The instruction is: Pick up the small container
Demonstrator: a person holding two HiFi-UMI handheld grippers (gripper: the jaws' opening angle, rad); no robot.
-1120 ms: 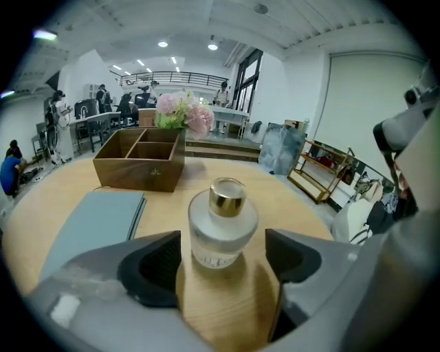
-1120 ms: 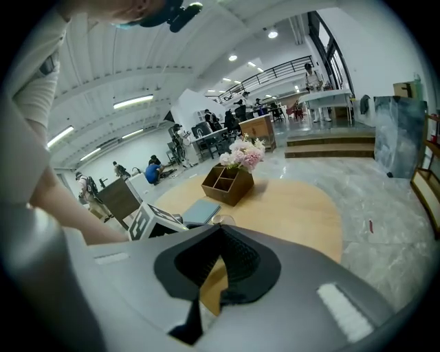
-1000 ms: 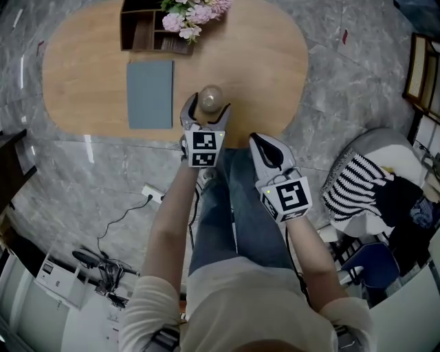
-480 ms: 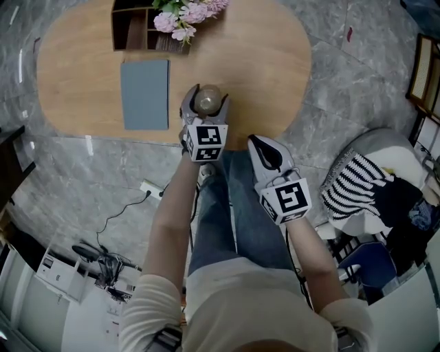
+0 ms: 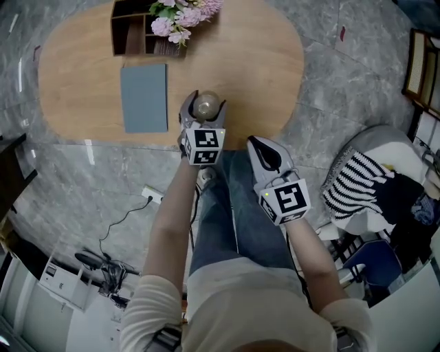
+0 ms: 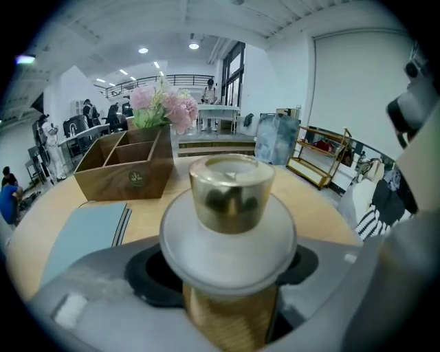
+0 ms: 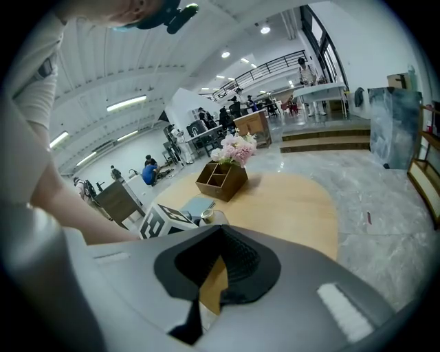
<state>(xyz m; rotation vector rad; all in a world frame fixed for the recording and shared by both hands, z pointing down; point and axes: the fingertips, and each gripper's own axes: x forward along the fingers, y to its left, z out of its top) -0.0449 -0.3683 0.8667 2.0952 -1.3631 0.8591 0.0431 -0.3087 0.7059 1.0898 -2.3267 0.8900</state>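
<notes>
The small container (image 5: pixel 206 106) is a gold-bodied jar with a white disc collar and a gold cap, standing near the front edge of the oval wooden table (image 5: pixel 261 62). My left gripper (image 5: pixel 205 111) reaches over that edge, its two jaws on either side of the jar. In the left gripper view the jar (image 6: pixel 230 199) fills the middle and my left gripper (image 6: pixel 227 278) has its dark pads against the gold body. My right gripper (image 5: pixel 265 148) hangs off the table over the person's lap, shut and empty; in its own view my right gripper (image 7: pixel 206 292) looks toward the table.
A grey-blue notebook (image 5: pixel 144 97) lies left of the jar. A wooden organiser (image 5: pixel 134 34) with pink flowers (image 5: pixel 180 15) stands at the table's far side. Off the table are a striped cloth (image 5: pixel 354 185) on a seat at right and a cable (image 5: pixel 127 210) on the floor.
My left gripper moved forward around the jar and its jaws came in onto it. The right gripper stayed where it was.
</notes>
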